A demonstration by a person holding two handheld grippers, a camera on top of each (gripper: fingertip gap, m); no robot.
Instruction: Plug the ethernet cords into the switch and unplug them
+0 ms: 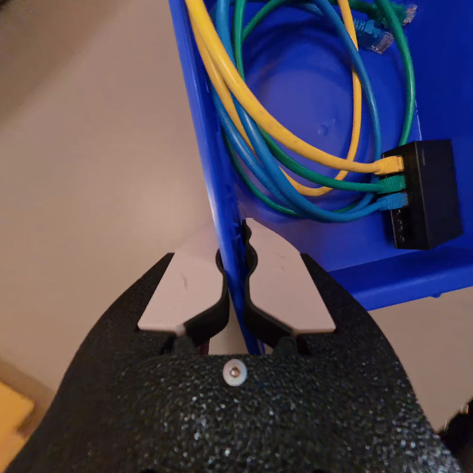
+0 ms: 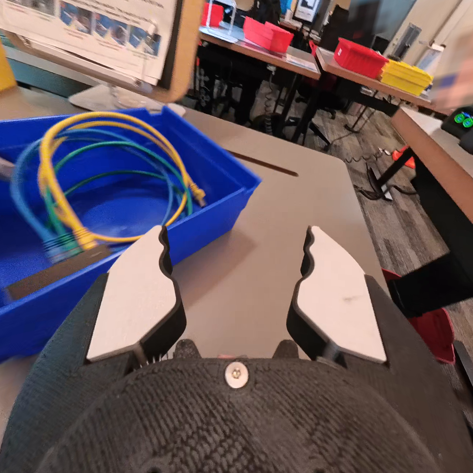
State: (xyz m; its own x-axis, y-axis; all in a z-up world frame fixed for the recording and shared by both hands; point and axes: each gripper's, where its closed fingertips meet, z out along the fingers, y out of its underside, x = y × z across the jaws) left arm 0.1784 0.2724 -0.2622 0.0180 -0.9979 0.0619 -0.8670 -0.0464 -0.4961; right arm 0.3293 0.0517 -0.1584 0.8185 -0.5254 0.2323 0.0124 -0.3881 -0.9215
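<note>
A black switch (image 1: 432, 194) lies in a blue bin (image 1: 204, 128). A yellow cord (image 1: 256, 102), a green cord (image 1: 332, 184) and a light-blue cord (image 1: 281, 194) are each plugged into it side by side. Their free ends lie loose at the bin's far side, among them a light-blue plug (image 1: 373, 38). My left gripper (image 1: 234, 245) is shut on the bin's side wall. In the right wrist view my right gripper (image 2: 236, 230) is open and empty above the table, to the right of the bin (image 2: 217, 163) and the switch (image 2: 58, 271). A loose yellow plug (image 2: 197, 194) lies inside.
The grey table (image 2: 294, 204) has a dark slot (image 2: 263, 163) and ends at the right over carpeted floor. A stand holding a printed sheet (image 2: 102, 38) is behind the bin. Other tables farther back carry red bins (image 2: 358, 58) and yellow bins (image 2: 404, 79).
</note>
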